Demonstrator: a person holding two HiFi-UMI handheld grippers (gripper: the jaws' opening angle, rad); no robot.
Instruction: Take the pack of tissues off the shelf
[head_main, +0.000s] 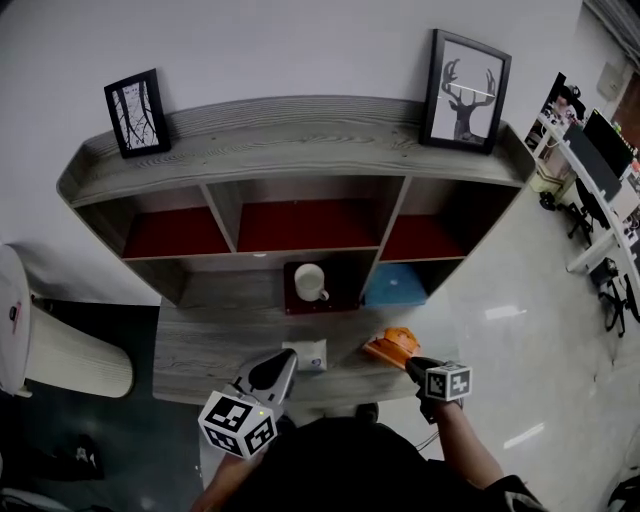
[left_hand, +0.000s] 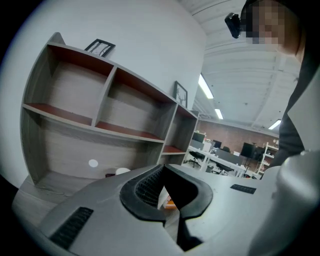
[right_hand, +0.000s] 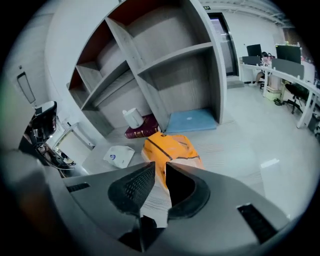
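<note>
An orange soft pack of tissues (head_main: 392, 346) lies low over the front of the grey desk (head_main: 200, 350), out of the shelf cubbies. My right gripper (head_main: 413, 364) is shut on its near edge, and the pack (right_hand: 170, 149) runs forward from between the pads (right_hand: 131, 189). My left gripper (head_main: 283, 366) hovers over the desk front, shut, with nothing held. Just past its tip lies a small white packet with a blue mark (head_main: 308, 355), also seen in the right gripper view (right_hand: 119, 156). In the left gripper view the pads (left_hand: 145, 186) hide most of what lies ahead.
A white mug (head_main: 309, 283) stands on a dark red mat in the lower middle cubby. A blue flat item (head_main: 396, 288) lies in the lower right cubby. Two framed pictures (head_main: 135, 112) (head_main: 466, 90) stand on the shelf top. A pale bin (head_main: 70, 355) stands at the left.
</note>
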